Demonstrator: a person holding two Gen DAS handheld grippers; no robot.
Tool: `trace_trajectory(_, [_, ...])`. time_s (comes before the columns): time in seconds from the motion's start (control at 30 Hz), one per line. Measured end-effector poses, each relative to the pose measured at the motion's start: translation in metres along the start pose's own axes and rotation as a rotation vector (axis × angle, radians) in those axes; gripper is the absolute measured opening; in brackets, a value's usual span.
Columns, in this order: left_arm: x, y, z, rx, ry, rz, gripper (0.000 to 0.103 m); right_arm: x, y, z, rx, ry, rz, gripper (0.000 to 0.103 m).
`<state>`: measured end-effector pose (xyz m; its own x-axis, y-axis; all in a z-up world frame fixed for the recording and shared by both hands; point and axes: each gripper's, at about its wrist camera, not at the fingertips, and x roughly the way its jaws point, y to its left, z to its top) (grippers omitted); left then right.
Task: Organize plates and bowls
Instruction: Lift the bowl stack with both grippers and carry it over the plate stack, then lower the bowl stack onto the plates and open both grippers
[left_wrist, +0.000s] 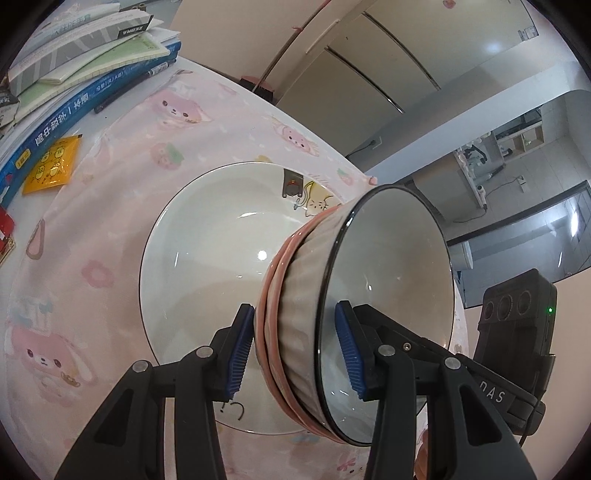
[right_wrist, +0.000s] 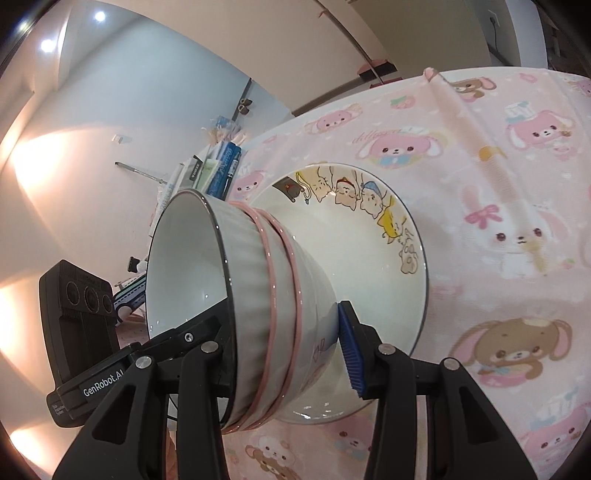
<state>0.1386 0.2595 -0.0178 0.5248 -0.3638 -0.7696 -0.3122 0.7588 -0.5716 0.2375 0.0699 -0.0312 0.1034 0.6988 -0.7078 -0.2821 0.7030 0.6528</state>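
A nested stack of three bowls (left_wrist: 295, 332), a grey ribbed one with a dark rim seated in two pink-rimmed ones, hangs just above a white plate (left_wrist: 207, 258) with cartoon cats on its rim. My left gripper (left_wrist: 293, 310) is shut on the stack's wall, with one blue pad inside the top bowl and the other against the pink rims. From the opposite side my right gripper (right_wrist: 284, 314) is shut on the same bowl stack (right_wrist: 251, 288). Its right pad presses the lowest bowl's outside and its left finger is hidden behind the rim. The plate (right_wrist: 369, 266) lies flat underneath.
A pink cartoon tablecloth (left_wrist: 110, 184) covers the round table. At its far left lie a pile of books (left_wrist: 85, 62), a black pen (left_wrist: 133, 86) and a yellow packet (left_wrist: 51, 166). The table edge falls away to the floor behind the plate.
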Motion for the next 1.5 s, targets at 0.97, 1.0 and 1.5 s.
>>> trace_trajectory(0.97, [0.013, 0.002, 0.001, 0.027, 0.025, -0.056, 0.047, -0.002, -0.003, -0.007, -0.014, -0.043, -0.094, 0.036])
trace_trajectory(1.0, [0.01, 0.001, 0.002, 0.034, 0.019, -0.057, 0.047, -0.007, 0.001, -0.007, -0.039, -0.067, -0.124, 0.034])
trace_trajectory(1.5, [-0.057, -0.029, -0.015, 0.137, -0.128, -0.033, 0.065, -0.052, 0.022, -0.02, -0.189, -0.171, -0.259, 0.033])
